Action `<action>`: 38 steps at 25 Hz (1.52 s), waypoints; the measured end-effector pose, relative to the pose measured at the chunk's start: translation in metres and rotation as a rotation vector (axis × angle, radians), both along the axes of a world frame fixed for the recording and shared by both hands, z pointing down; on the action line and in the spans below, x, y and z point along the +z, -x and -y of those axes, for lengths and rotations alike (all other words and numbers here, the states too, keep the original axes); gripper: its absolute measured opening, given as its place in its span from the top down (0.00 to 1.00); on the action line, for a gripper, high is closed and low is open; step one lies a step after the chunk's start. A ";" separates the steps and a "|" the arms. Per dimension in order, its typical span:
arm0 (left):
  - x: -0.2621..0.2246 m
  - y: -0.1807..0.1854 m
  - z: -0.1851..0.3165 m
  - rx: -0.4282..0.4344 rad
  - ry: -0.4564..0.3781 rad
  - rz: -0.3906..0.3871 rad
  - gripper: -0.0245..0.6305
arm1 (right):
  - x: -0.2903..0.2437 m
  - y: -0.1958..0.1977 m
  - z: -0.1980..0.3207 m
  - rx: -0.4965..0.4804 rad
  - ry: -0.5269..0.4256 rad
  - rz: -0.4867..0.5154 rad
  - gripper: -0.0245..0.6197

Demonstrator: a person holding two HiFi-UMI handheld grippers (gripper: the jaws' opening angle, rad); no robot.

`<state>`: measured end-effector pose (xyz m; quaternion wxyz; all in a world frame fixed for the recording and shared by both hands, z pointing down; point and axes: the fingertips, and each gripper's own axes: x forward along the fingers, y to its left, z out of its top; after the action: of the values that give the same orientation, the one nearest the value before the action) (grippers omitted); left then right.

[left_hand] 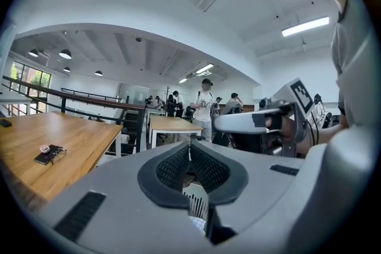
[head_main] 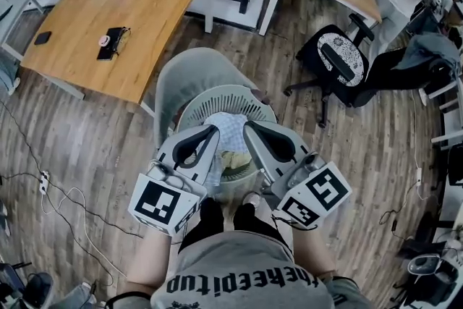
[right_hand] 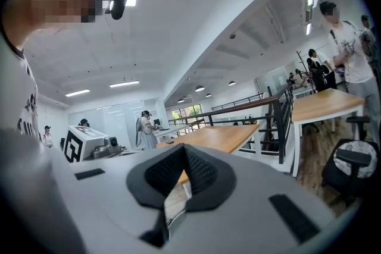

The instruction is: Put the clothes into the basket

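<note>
Left jaws: your left gripper (left_hand: pixel 190 144) has its jaws pressed together, with nothing between them.
Right jaws: your right gripper (right_hand: pixel 183 147) is closed tip to tip as well, and it holds nothing.
Aim: both grippers point toward 12 o'clock over the basket (head_main: pixel 217 95), left from 7 o'clock and right from 5 o'clock.
Clothes: a pale blue checked cloth (head_main: pixel 230 131) lies inside, with a yellowish cloth (head_main: pixel 236 159) at its 6 o'clock.
Behind: a grey chair (head_main: pixel 189 74) stands at the basket's 11 o'clock.
Progress: both garments are already in, and no loose garment shows outside, so you look finished or nearly so.
Count: two grippers, one basket, two garments visible.
</note>
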<state>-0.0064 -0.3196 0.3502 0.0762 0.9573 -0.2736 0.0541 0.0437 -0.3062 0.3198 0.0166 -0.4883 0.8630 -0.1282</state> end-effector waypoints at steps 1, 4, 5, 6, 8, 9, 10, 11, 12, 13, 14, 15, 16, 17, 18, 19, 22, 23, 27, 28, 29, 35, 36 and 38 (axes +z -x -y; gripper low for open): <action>-0.001 0.002 -0.002 -0.009 -0.001 0.000 0.93 | -0.001 0.002 -0.001 -0.009 -0.002 -0.001 0.95; -0.003 0.007 -0.009 -0.036 -0.004 0.000 0.93 | -0.004 0.007 -0.007 -0.037 -0.009 -0.004 0.95; -0.004 0.008 -0.012 -0.045 -0.006 0.000 0.93 | -0.005 0.008 -0.009 -0.047 -0.012 -0.004 0.95; -0.005 0.009 -0.015 -0.053 -0.010 0.001 0.93 | -0.005 0.010 -0.012 -0.057 -0.015 -0.004 0.95; -0.007 0.011 -0.020 -0.070 -0.017 0.000 0.93 | -0.006 0.012 -0.016 -0.076 -0.020 -0.004 0.95; -0.009 0.012 -0.022 -0.078 -0.021 -0.002 0.93 | -0.007 0.014 -0.018 -0.086 -0.022 -0.005 0.95; -0.011 0.014 -0.024 -0.087 -0.024 -0.005 0.93 | -0.008 0.016 -0.019 -0.095 -0.024 -0.006 0.95; -0.014 0.016 -0.026 -0.095 -0.027 -0.009 0.93 | -0.008 0.018 -0.021 -0.105 -0.026 -0.008 0.95; -0.015 0.017 -0.028 -0.104 -0.031 -0.012 0.93 | -0.009 0.020 -0.022 -0.114 -0.028 -0.009 0.95; -0.017 0.019 -0.030 -0.112 -0.035 -0.015 0.93 | -0.009 0.022 -0.024 -0.124 -0.030 -0.011 0.95; -0.019 0.021 -0.032 -0.119 -0.040 -0.016 0.93 | -0.010 0.024 -0.025 -0.135 -0.032 -0.013 0.95; -0.020 0.022 -0.034 -0.127 -0.044 -0.018 0.93 | -0.010 0.026 -0.027 -0.146 -0.034 -0.015 0.95; -0.021 0.024 -0.037 -0.134 -0.047 -0.020 0.93 | -0.011 0.029 -0.029 -0.157 -0.037 -0.016 0.95; -0.023 0.026 -0.039 -0.143 -0.049 -0.022 0.93 | -0.011 0.031 -0.030 -0.168 -0.039 -0.017 0.95; -0.024 0.028 -0.041 -0.152 -0.051 -0.024 0.93 | -0.012 0.033 -0.032 -0.179 -0.040 -0.017 0.95; -0.026 0.030 -0.044 -0.163 -0.053 -0.026 0.93 | -0.012 0.036 -0.033 -0.191 -0.041 -0.018 0.95; -0.030 0.038 -0.049 -0.197 -0.062 -0.029 0.93 | -0.014 0.045 -0.037 -0.229 -0.045 -0.020 0.95; -0.032 0.041 -0.051 -0.207 -0.064 -0.030 0.93 | -0.014 0.048 -0.038 -0.242 -0.047 -0.020 0.95; -0.036 0.053 -0.059 -0.254 -0.075 -0.032 0.93 | -0.015 0.061 -0.045 -0.293 -0.054 -0.022 0.95; -0.037 0.057 -0.061 -0.267 -0.077 -0.034 0.93 | -0.015 0.065 -0.047 -0.307 -0.056 -0.024 0.95; -0.037 0.059 -0.062 -0.279 -0.079 -0.036 0.93 | -0.014 0.068 -0.048 -0.319 -0.058 -0.026 0.95; -0.042 0.071 -0.071 -0.334 -0.086 -0.043 0.93 | -0.017 0.080 -0.055 -0.379 -0.071 -0.029 0.95; -0.042 0.072 -0.072 -0.341 -0.088 -0.043 0.93 | -0.017 0.081 -0.056 -0.387 -0.074 -0.030 0.95; -0.042 0.073 -0.075 -0.350 -0.089 -0.042 0.93 | -0.016 0.083 -0.059 -0.399 -0.078 -0.035 0.95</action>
<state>-0.0798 -0.2442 0.3084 0.0475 0.8985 -0.4363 0.0079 -0.0390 -0.2474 0.3035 -0.0053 -0.3090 0.9471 -0.0870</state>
